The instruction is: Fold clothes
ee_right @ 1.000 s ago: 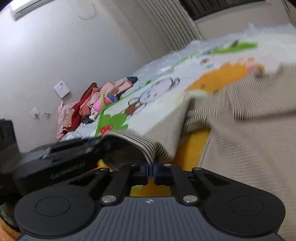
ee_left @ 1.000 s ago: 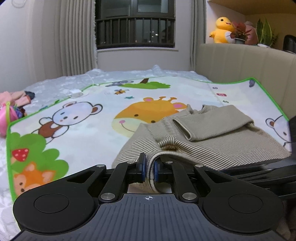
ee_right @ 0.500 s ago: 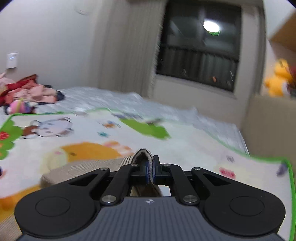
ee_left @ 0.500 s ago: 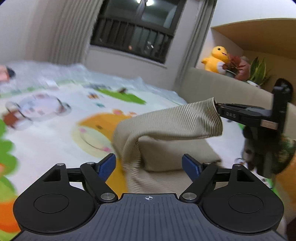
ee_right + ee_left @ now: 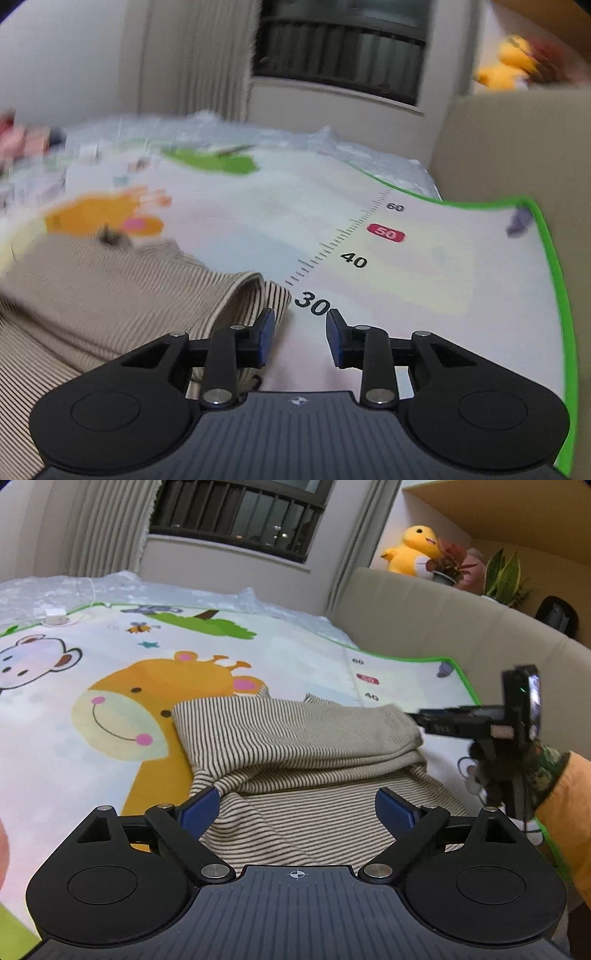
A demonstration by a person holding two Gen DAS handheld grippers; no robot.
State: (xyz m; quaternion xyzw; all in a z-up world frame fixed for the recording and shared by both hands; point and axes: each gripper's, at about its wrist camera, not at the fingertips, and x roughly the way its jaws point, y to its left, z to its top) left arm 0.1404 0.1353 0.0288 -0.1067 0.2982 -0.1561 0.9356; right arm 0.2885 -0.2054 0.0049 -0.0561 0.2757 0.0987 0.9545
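Lying folded on the mat (image 5: 303, 653), striped beige garment (image 5: 295, 746); both grippers' jaws opening, empty.

The folded garment (image 5: 295, 746) is beige with thin dark stripes. The play mat (image 5: 110, 664) under it is pale with a green edge, an orange giraffe with pink cheeks, and black ruler numbers. Upper right, the plush duck (image 5: 413, 550) is yellow. Both tools have blue pads (image 5: 201, 806).

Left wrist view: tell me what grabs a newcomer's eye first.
The beige striped knit garment lies folded on the bright cartoon play mat, across its orange giraffe. On the shelf behind the beige headboard sits a yellow plush duck. The right gripper, jaws opening, points at the garment's right edge.
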